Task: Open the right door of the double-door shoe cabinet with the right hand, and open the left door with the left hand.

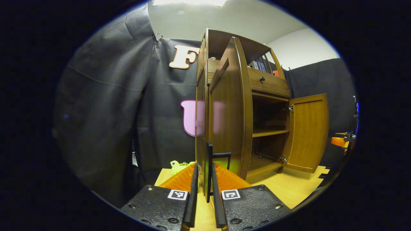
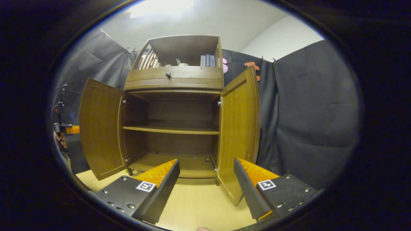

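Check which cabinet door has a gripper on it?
The left door: the left gripper is clamped on its black handle. The right door stands ungripped; the right gripper is open.

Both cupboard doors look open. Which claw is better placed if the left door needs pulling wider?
Left. The left claw is closed around the handle of the left door. The right claw is open in front of the cabinet, gripping nothing.

Screwed gripper (image 2: 205,189) plates — square tags
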### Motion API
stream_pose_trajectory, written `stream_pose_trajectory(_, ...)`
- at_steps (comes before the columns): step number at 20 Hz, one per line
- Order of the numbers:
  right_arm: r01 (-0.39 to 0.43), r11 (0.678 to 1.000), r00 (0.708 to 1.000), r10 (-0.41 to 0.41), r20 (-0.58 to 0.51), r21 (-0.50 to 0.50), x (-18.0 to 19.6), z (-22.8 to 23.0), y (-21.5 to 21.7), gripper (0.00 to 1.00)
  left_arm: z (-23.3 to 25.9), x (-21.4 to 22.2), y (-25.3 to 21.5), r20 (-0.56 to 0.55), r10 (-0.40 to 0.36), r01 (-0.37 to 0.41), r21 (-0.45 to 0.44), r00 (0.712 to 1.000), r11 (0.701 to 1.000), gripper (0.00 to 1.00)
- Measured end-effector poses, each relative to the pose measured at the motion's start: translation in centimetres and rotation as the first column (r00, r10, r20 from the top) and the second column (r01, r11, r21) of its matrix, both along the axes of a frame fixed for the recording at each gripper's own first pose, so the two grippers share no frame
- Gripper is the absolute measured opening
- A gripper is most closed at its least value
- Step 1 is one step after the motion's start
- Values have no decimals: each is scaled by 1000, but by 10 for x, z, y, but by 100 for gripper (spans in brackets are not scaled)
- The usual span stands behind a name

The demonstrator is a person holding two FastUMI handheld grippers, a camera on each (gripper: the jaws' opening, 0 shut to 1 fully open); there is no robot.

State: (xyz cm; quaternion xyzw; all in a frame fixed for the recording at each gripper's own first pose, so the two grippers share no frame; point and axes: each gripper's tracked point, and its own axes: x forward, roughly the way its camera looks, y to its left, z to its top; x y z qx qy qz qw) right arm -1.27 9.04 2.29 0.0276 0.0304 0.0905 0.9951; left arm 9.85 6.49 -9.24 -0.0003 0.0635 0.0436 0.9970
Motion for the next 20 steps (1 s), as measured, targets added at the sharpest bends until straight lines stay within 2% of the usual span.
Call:
stream_pose_trajectory(3,6,1000,1000,-6,3,13,-3,5,-5,100,12,-11,-2,15,29,-29,11,999,1000,46)
stream_pose_trajectory(4,3,1000,1000,-3,6,18,-5,7,-5,100,16,-13,-4,16,34,-34,10,999,999,42)
stream_pose_trajectory(6,-6,1000,1000,5,15,27,-14,12,-5,100,23,-18,-9,22,43,-43,16,999,999,43)
stream_pose_trajectory(9,-16,1000,999,15,43,23,-26,24,-7,100,28,-26,-13,10,73,-73,13,997,997,53)
stream_pose_trajectory(10,-20,1000,998,19,52,24,-29,29,-7,100,31,-27,-15,9,84,-84,13,996,996,51)
stream_pose_trajectory(13,-29,999,996,27,81,25,-38,40,-9,98,44,-33,-28,20,90,-90,-3,996,996,63)
stream_pose_trajectory(16,-47,999,994,45,97,18,-41,46,-5,100,57,-35,-47,42,89,-89,-6,995,996,82)
stream_pose_trajectory(20,-52,998,993,50,110,17,-40,52,-1,100,78,-30,-84,83,50,-49,-12,995,999,90)
